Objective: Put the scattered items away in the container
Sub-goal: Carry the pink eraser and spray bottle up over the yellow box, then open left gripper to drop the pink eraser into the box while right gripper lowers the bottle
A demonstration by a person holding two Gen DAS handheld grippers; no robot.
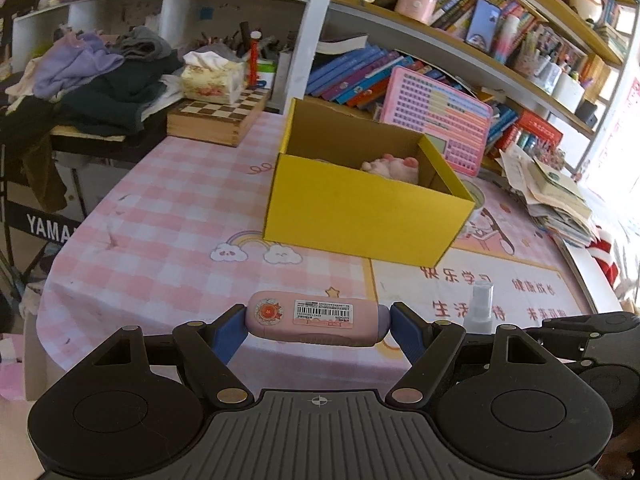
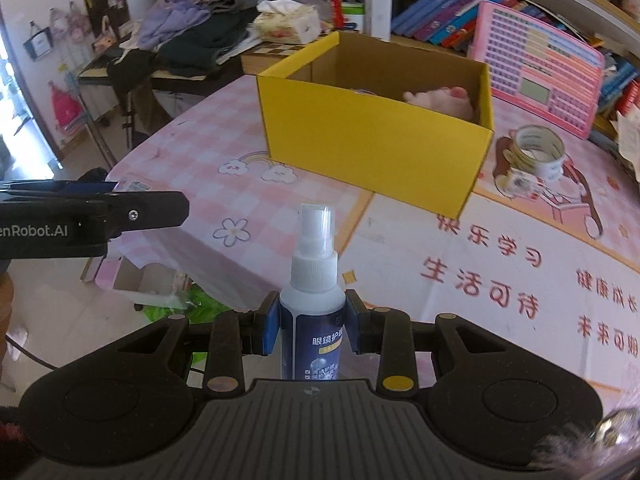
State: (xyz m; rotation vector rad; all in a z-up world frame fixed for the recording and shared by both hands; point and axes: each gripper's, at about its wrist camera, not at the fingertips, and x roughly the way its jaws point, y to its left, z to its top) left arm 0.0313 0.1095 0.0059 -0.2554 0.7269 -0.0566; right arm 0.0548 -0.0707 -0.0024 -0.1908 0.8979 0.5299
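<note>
My left gripper (image 1: 318, 322) is shut on a pink case with a barcode label (image 1: 316, 318), held crosswise above the table's near edge. My right gripper (image 2: 312, 320) is shut on an upright spray bottle (image 2: 314, 292) with a white nozzle and dark blue label. The bottle's top also shows in the left wrist view (image 1: 480, 306). The yellow cardboard box (image 1: 360, 208) (image 2: 372, 144) stands open ahead of both grippers. A pink plush toy (image 1: 394, 166) (image 2: 444, 100) lies inside it at the right end. A tape roll (image 2: 538, 152) lies on the table right of the box.
The pink checked tablecloth (image 1: 180, 216) covers the table. A chessboard box (image 1: 216, 116), a tissue box (image 1: 212, 80) and piled clothes (image 1: 100, 80) are at the back left. A pink toy laptop (image 1: 436, 120) and books stand behind the box; stacked papers (image 1: 556, 200) lie at the right.
</note>
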